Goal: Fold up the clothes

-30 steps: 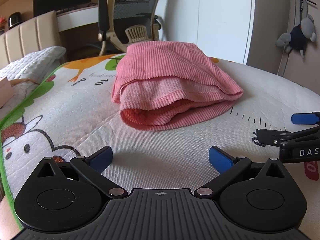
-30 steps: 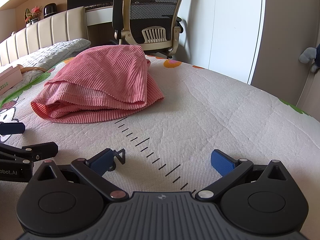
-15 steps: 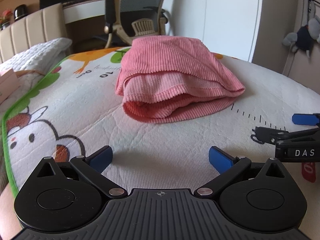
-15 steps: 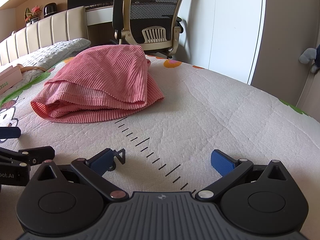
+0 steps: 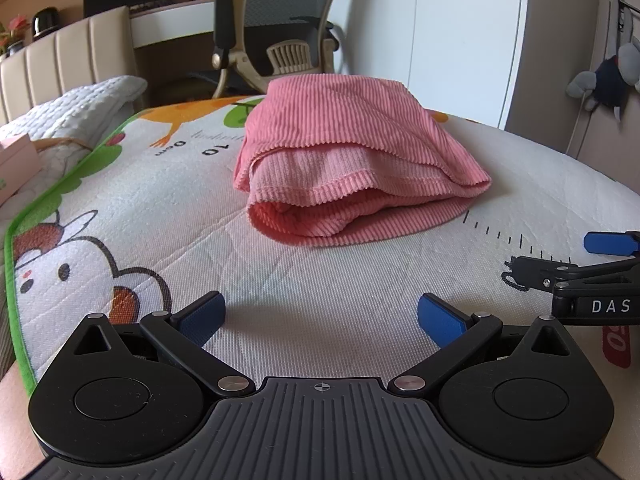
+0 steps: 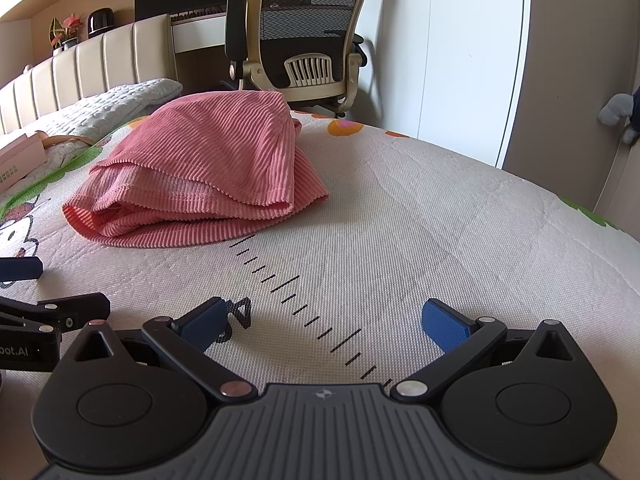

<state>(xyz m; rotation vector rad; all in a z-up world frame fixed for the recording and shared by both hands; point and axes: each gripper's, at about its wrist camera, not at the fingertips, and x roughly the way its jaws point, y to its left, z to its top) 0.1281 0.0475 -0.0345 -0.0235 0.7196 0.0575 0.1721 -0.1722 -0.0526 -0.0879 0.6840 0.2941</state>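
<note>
The pink ribbed garment lies folded in a bundle on the printed bed cover, ahead of both tools. The left gripper has its fingers spread wide, empty. The right gripper is likewise spread, holding nothing, just beside it.

I see mesh office chair behind cartoon-print mat; padded headboard, pink box left; plush toy hanging right.
</note>
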